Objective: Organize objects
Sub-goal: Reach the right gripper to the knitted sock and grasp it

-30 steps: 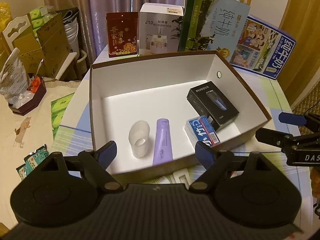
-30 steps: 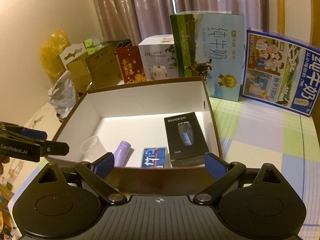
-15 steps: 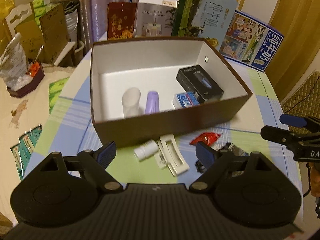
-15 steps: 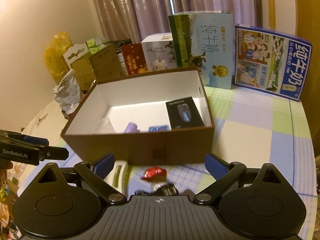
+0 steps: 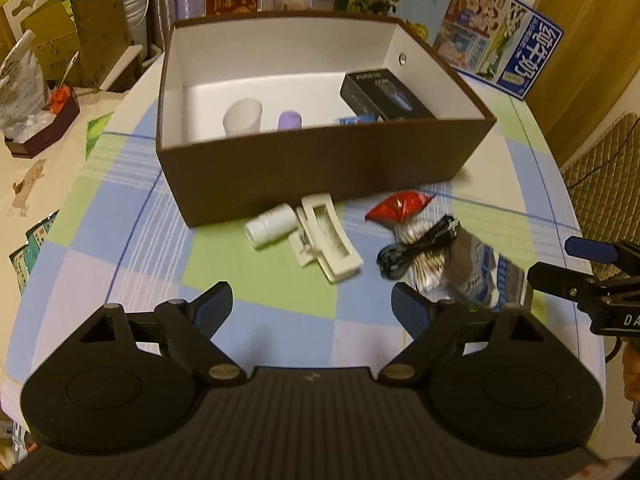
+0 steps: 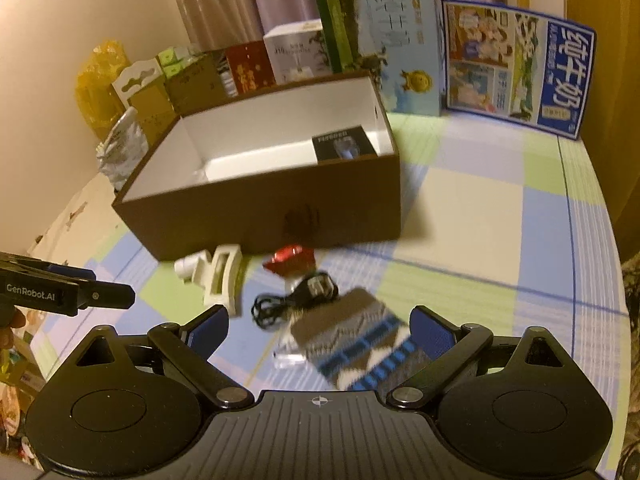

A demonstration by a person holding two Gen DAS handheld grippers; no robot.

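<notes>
A brown box [image 5: 320, 176] [image 6: 260, 212] with a white inside holds a clear cup [image 5: 243, 117], a purple tube [image 5: 290, 120], a blue pack [image 5: 356, 120] and a black carton [image 5: 384, 94] [image 6: 344, 146]. On the checked cloth before it lie a white bottle [image 5: 270, 224] [image 6: 188, 266], a cream clip [image 5: 328, 240] [image 6: 222, 278], a red packet [image 5: 398, 206] [image 6: 290, 258], a black cable [image 5: 416, 246] [image 6: 292, 298], cotton swabs [image 5: 428, 268] and a patterned sock [image 5: 486, 276] [image 6: 360, 350]. My left gripper [image 5: 312, 308] hangs open above the cloth. My right gripper [image 6: 320, 330] is open just over the sock.
Milk cartons [image 6: 516, 76] [image 5: 496, 44], a white humidifier box [image 6: 296, 54] and a red box [image 6: 248, 66] stand behind the brown box. Cardboard boxes [image 5: 80, 36] and a tray of clutter [image 5: 40, 120] sit off the table's left. A wicker seat [image 5: 600, 160] is at the right.
Both grippers have drawn back from over the box toward the table's near edge. The loose items in front of the box have come into view.
</notes>
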